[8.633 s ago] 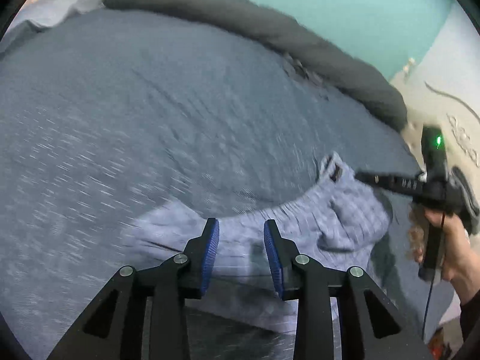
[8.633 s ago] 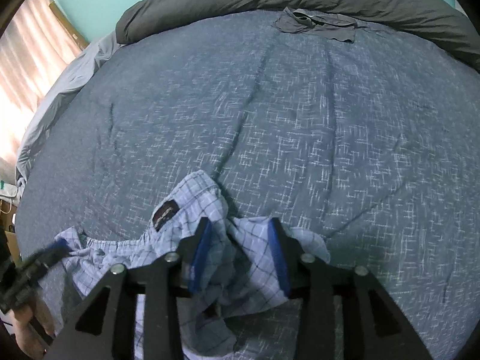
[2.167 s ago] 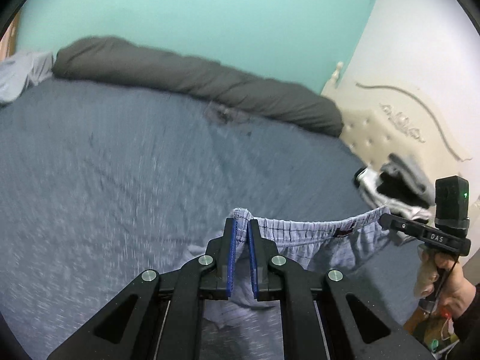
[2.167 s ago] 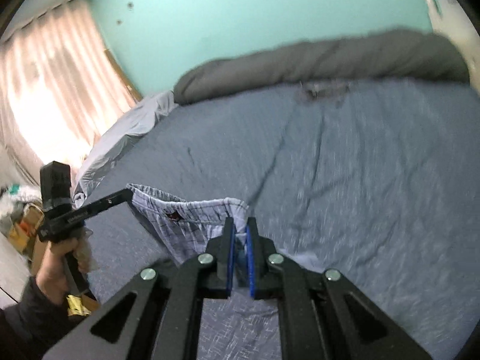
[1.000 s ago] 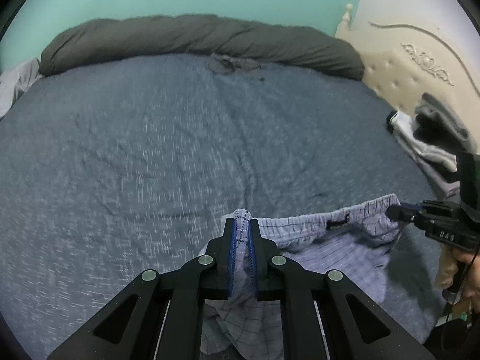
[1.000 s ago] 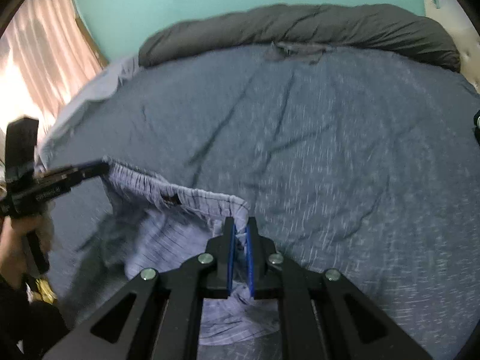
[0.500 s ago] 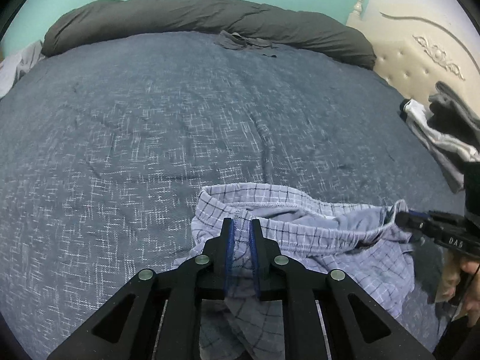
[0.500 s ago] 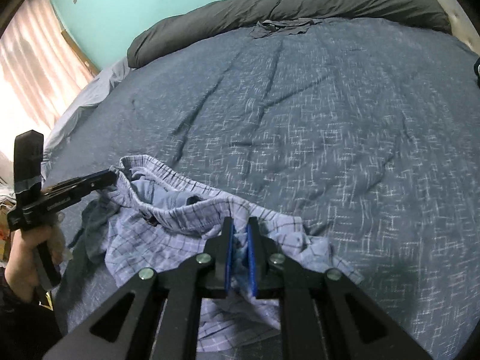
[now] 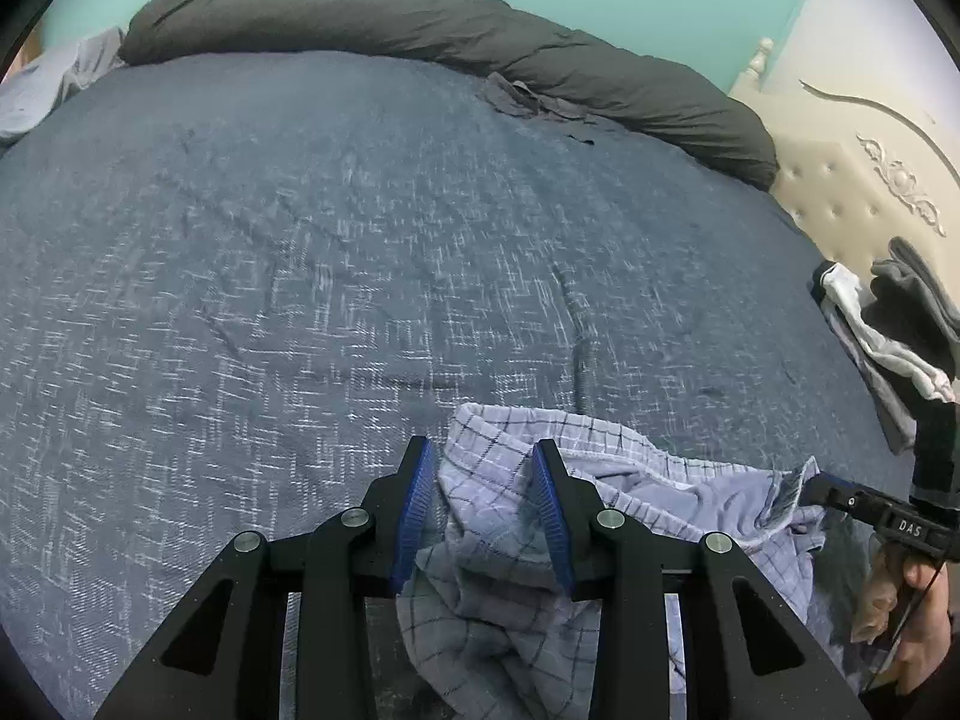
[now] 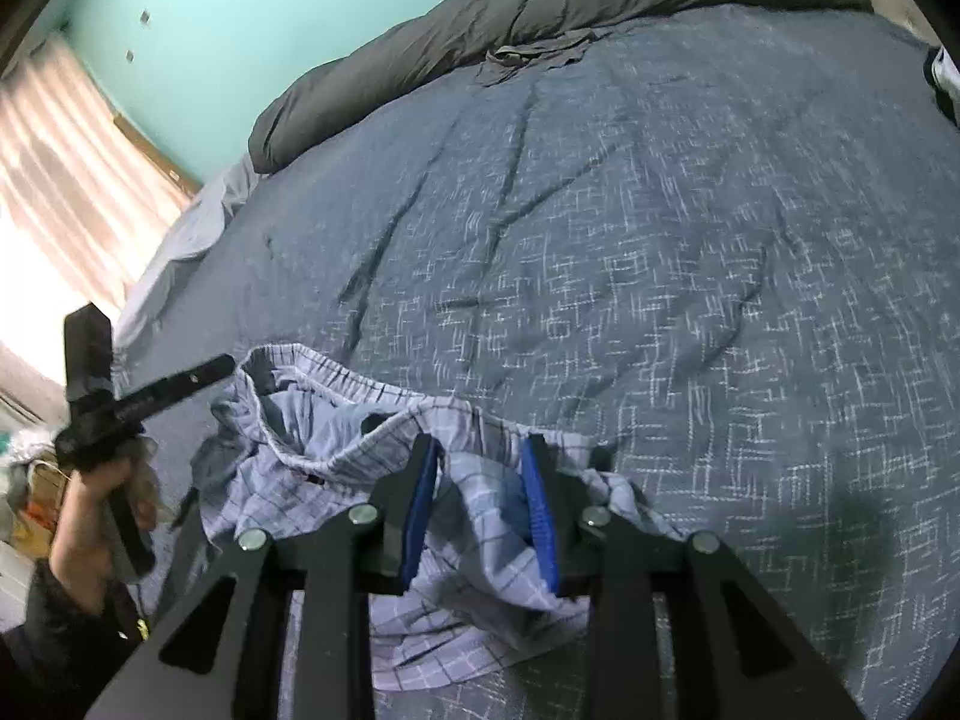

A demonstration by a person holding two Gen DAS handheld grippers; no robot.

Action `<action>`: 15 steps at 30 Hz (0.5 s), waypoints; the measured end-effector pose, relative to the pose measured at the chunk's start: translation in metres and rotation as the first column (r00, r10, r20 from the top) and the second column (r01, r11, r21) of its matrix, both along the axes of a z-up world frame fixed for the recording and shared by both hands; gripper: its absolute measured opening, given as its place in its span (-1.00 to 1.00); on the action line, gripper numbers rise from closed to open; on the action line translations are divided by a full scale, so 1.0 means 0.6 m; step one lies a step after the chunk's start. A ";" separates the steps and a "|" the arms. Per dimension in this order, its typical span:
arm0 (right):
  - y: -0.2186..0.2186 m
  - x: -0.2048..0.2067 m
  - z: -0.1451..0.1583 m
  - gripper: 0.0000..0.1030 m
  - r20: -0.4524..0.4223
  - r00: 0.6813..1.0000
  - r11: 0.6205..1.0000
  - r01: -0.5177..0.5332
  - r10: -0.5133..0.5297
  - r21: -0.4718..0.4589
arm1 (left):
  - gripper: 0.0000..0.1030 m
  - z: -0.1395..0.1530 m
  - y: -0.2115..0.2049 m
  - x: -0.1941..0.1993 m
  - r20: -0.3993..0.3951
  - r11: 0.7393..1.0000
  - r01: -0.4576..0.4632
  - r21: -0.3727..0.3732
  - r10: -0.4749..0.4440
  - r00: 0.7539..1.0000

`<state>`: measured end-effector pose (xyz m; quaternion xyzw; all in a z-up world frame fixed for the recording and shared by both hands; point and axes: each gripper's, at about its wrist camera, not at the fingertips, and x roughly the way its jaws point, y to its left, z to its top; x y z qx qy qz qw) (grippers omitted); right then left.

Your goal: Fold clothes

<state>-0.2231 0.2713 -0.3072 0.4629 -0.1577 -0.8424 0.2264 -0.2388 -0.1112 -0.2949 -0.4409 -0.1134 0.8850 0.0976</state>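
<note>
Checked fabric: pale blue boxer shorts (image 9: 630, 498) lie crumpled on the bed near its front edge, waistband gaping toward the far side.
Left gripper (image 9: 483, 510): jaws have just been opening; blue pads stand apart, a bunch of the shorts' waistband between them, not pinched.
Right gripper (image 10: 480, 501): jaws have just been opening; pads spread, cloth lying loose between them.
Containers: cannot tell of any in either view.
Left wrist view only: cream tufted headboard (image 9: 852, 192) at the bed's right edge; pile of grey and white clothes (image 9: 888, 324) beside it; the right gripper's tip by the shorts' right end, a hand (image 9: 912, 612) on its grip.
Right wrist view only: lit curtain (image 10: 66, 192) at left; the left gripper's tip just beside the shorts' left corner, a dark sleeve (image 10: 54, 648) below the hand.
Surface: blue-grey quilted bedspread (image 9: 300, 276), creased.
Far edge: rolled dark grey duvet (image 9: 420, 30); small dark garment (image 9: 534, 102) touching it.
Room: turquoise wall (image 10: 252, 12).
</note>
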 end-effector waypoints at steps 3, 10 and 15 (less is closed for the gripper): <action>0.011 -0.002 0.003 -0.44 0.001 1.000 0.999 0.013 -0.013 -0.046 | -0.27 -0.005 0.008 -0.008 0.005 1.000 0.016 -0.014 -0.016 1.000; 0.056 -0.009 0.007 -0.32 0.019 0.993 0.987 0.120 -0.119 -0.111 | -0.24 -0.011 -0.005 -0.015 0.018 1.000 -0.023 0.003 0.023 1.000; 0.054 -0.008 -0.003 -0.31 0.058 0.992 0.986 0.121 -0.115 -0.114 | -0.20 -0.011 -0.011 -0.012 0.024 0.999 -0.034 0.010 0.034 0.999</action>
